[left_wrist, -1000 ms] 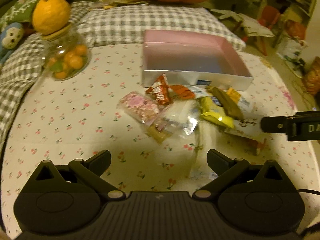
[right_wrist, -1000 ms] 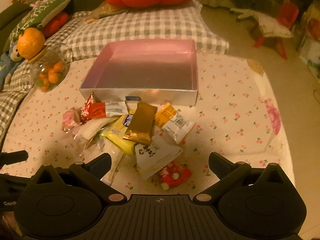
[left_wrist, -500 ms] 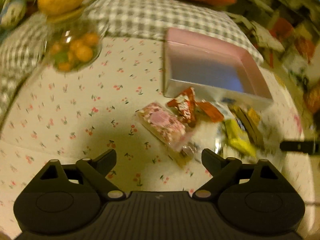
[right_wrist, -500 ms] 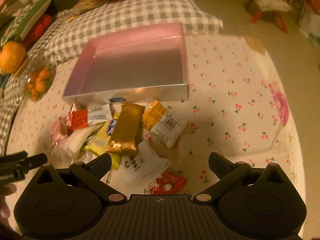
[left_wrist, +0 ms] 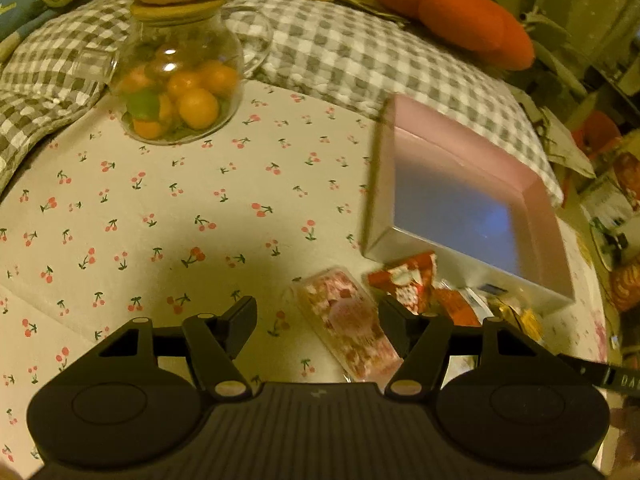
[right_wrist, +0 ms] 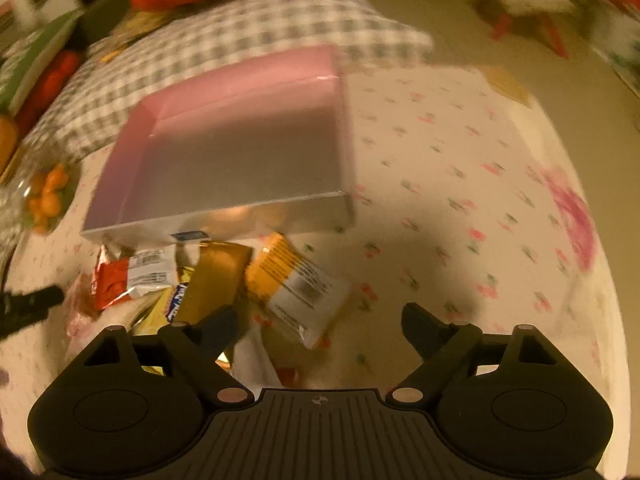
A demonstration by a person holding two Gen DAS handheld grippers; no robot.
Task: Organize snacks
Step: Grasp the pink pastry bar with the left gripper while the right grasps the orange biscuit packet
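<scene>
Nothing is packed yet: the pink box (right_wrist: 240, 148) sits empty, the snack pile (right_wrist: 224, 280) at its 6 o'clock; the left gripper (left_wrist: 316, 316) and right gripper (right_wrist: 320, 320) gape wide (both hold nothing).

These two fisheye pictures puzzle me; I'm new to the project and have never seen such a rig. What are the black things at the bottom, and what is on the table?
Each picture comes from a camera mounted on a hand-held gripper, looking forward along its two black fingers. A person holds one in each hand. The left gripper and the right gripper are both open and hold nothing. On the cherry-print tablecloth lies an empty pink box, with a pile of wrapped snacks in front of it, one a pink packet. A glass jar of orange balls stands further back.
</scene>
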